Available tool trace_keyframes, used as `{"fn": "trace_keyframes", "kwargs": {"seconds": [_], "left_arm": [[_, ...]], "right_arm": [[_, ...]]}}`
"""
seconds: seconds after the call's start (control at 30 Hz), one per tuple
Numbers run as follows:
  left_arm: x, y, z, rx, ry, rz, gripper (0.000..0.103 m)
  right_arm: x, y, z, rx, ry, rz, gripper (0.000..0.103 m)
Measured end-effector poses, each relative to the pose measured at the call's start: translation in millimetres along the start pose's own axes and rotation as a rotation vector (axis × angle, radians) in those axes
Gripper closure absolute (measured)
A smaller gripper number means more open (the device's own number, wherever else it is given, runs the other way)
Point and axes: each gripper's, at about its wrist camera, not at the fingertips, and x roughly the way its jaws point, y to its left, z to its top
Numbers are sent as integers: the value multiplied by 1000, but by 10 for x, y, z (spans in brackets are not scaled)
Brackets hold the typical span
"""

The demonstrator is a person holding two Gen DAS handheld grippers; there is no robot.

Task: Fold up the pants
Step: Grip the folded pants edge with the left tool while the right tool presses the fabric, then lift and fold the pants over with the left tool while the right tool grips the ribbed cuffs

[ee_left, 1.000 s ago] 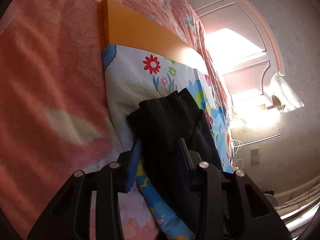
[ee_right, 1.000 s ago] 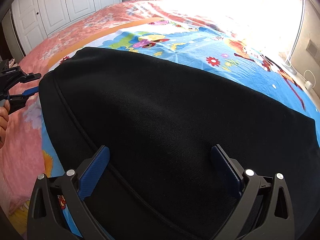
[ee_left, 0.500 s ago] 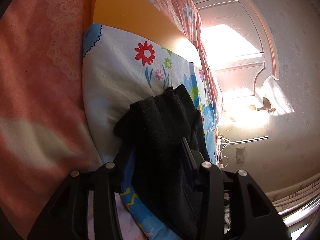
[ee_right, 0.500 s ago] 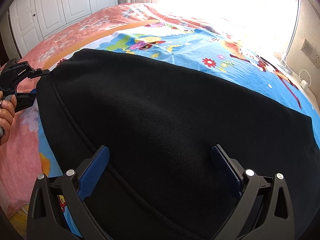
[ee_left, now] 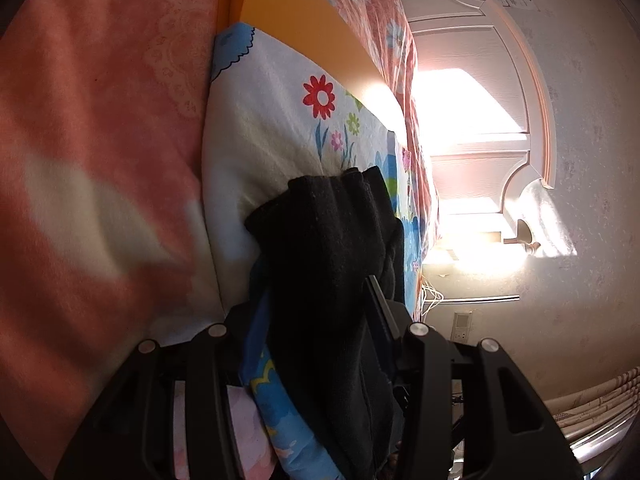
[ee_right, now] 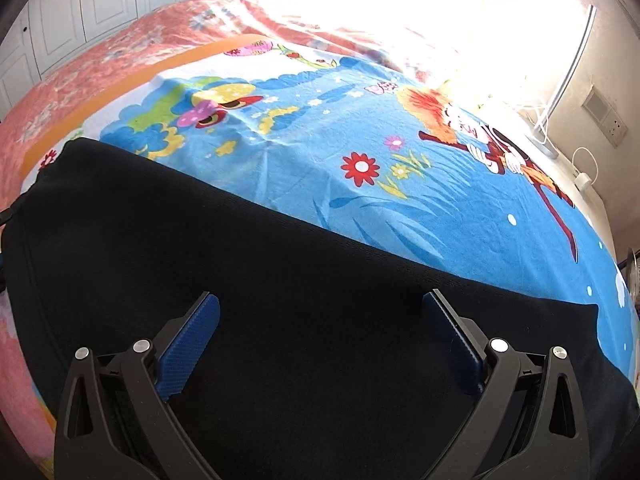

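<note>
L gripper (ee_left: 320, 304) pinches a bunch of the black pants (ee_left: 328, 248) between its jaws; the cloth fills the gap and sticks out past the tips. R gripper (ee_right: 320, 320) is spread wide and holds nothing. It sits low over the flat part of the pants (ee_right: 240, 280), which run under & between both blue pads (ee_right: 188, 340); can't tell if the pads touch the cloth.

Step, I think: mid-fold. L has one end of the pants, R is free. Next move prob needs L to carry its end over the flat part and lay it down w/ edges lined up, while R holds the cloth still or smooths it.

The pants lie on the blanket (ee_right: 400, 208), blue w/ flowers, on top of the pink bed (ee_left: 100, 128).
</note>
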Motion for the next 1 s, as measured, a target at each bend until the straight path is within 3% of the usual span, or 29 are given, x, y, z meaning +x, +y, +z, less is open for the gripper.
{"fn": "trace_keyframes", "kwargs": {"seconds": [0.27, 0.3, 0.33, 0.4, 0.47, 0.57, 0.67, 0.73, 0.8, 0.87, 0.93, 1.0], "left_arm": [[58, -79, 88, 6, -42, 32, 60], [87, -108, 120, 28, -41, 51, 68], [114, -129, 163, 44, -39, 74, 83], [85, -257, 139, 98, -53, 110, 87], [-16, -630, -3, 275, -109, 170, 87], [-95, -1312, -405, 585, -198, 317, 88], [-1, -1976, -1332, 1012, -288, 433, 88], [195, -2141, -2174, 1327, -315, 480, 88], [436, -2024, -2934, 1594, -308, 503, 88], [695, -1760, -3457, 1765, -258, 519, 87], [923, -1549, -3703, 1830, -217, 565, 87], [987, -1451, -3801, 1862, -281, 616, 87]], "right_arm": [[-42, -25, -44, 5, 2, 20, 5], [-63, -26, -56, 12, 10, 24, 5], [-89, -36, -74, 26, 22, 43, 5], [-174, -64, -124, 65, 31, 141, 5], [-248, -125, -173, 133, 35, 260, 5], [-263, -313, -269, 321, 84, 536, 5], [-249, -573, -385, 497, 101, 861, 5], [-207, -761, -466, 603, 99, 1020, 5], [-177, -853, -531, 648, 101, 1077, 5], [-150, -860, -592, 648, 113, 1103, 5], [-208, -830, -591, 615, 98, 1105, 5], [-227, -782, -554, 602, 116, 1090, 5]]}}
